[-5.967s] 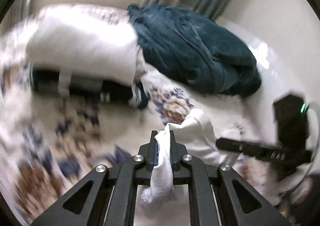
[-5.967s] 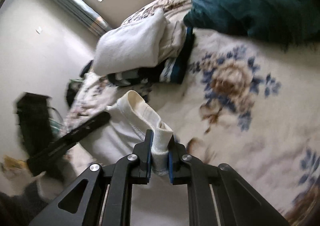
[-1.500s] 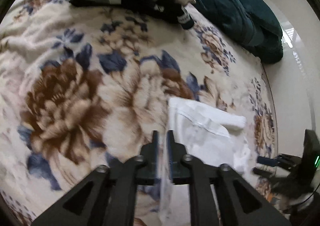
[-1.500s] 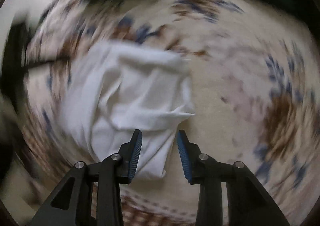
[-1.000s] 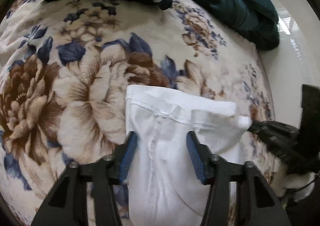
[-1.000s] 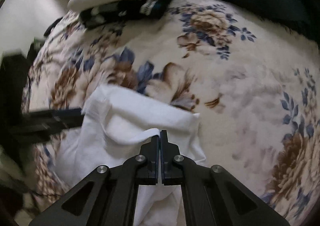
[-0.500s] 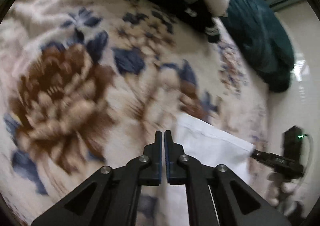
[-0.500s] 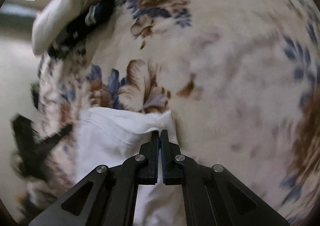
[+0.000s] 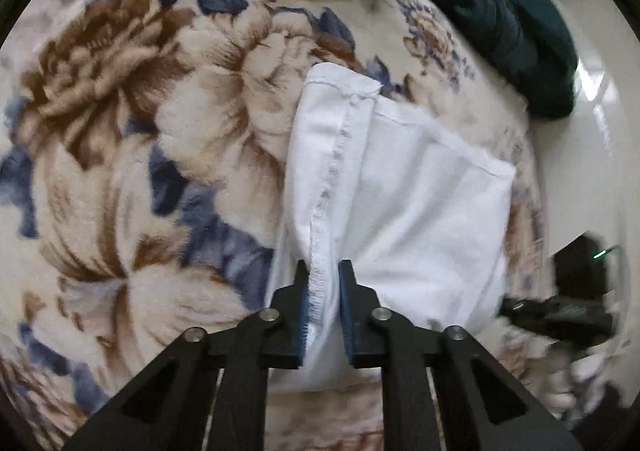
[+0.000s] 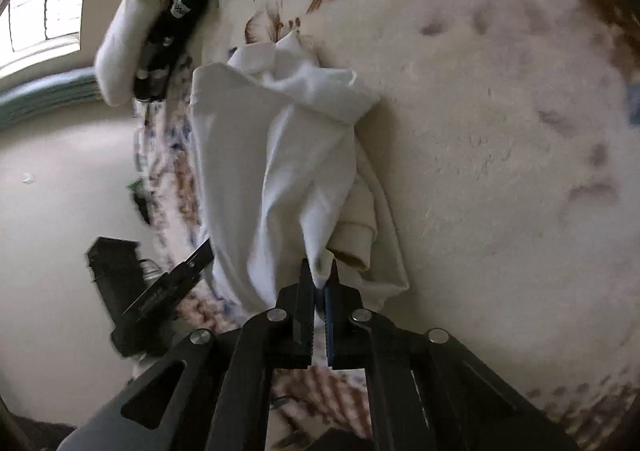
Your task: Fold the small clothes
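A small white garment (image 9: 400, 195) lies on a floral blanket (image 9: 120, 131). In the left wrist view my left gripper (image 9: 323, 271) is shut on its stitched hem, which bunches between the blue pads. In the right wrist view the same garment (image 10: 280, 155) hangs in folds, with a cream ribbed cuff (image 10: 356, 235) showing under it. My right gripper (image 10: 319, 271) is shut on a pinched corner of the white cloth. The other gripper shows as a black bar at the left (image 10: 168, 283).
A stack of folded clothes (image 10: 136, 35) with a white piece on top lies at the far end of the blanket. A dark teal blanket (image 9: 500, 11) is heaped at the back right. The bed edge and pale floor (image 10: 60, 191) are to the left.
Both grippers have closed on the white garment's edge and lifted it, so the cloth now hangs bunched between them. The right view has tilted sideways.
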